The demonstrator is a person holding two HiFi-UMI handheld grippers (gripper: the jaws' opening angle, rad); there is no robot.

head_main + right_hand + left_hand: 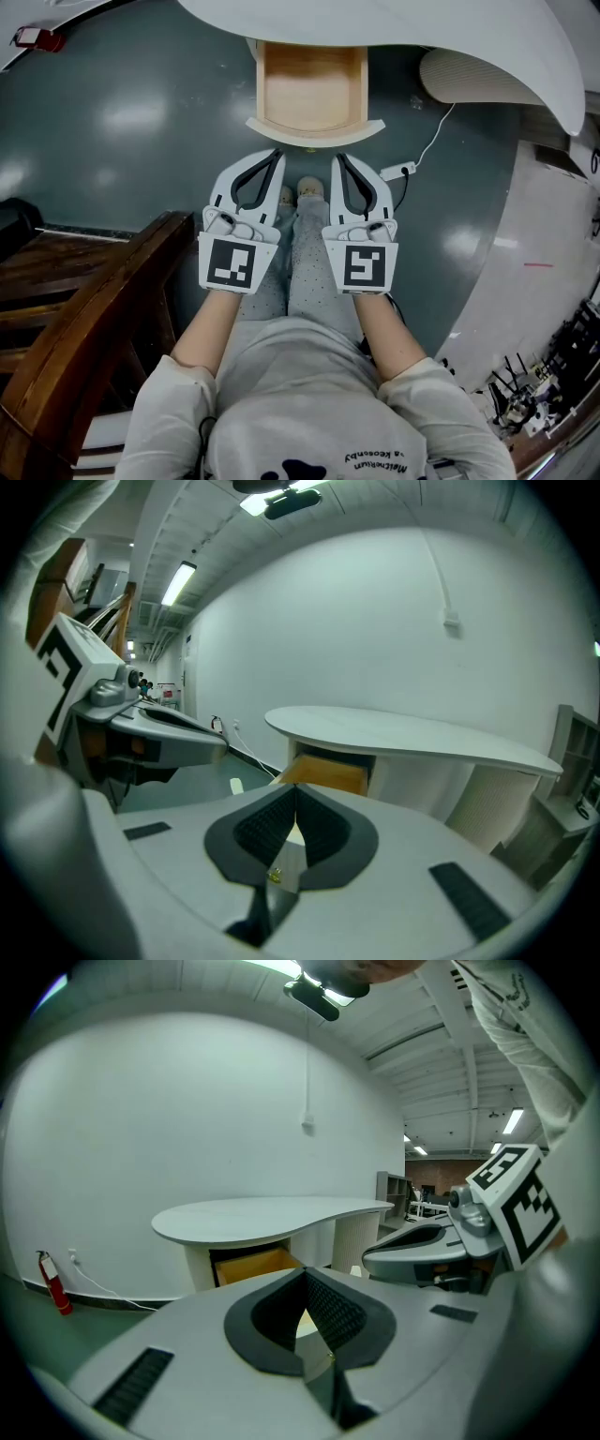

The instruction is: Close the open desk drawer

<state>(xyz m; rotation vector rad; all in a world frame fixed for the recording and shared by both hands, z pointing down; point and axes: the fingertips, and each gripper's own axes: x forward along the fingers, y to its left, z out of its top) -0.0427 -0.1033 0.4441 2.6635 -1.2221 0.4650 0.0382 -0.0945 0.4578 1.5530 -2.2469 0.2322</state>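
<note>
The person is standing and looking down at two arms that are reaching forward side by side. The left tool (275,156) and the right tool (338,159) are sitting close together but not touching. Each tool's own view is showing its two jaws pressed together at the tips, with only a small leaf-shaped hole behind them. Neither tool is holding or touching anything. Between them the person's shoes (298,191) are peeking out on the dark floor (141,122).

Farther off, straight ahead of both tools, the drawer (315,131) is sticking out wide open from under the white surface (403,28). Its wooden inside is showing. A strip of floor is lying between the drawer and the tools.

Only the head view is showing the brown wooden furniture (103,291) at the near left and the white plug strip (397,171) with its cord on the floor to the right. The two tool views are showing the white wall (187,1110) behind the surface and the ceiling lights (178,581). The left tool view is also showing a red fire extinguisher (52,1283) by the wall at the far left.
</note>
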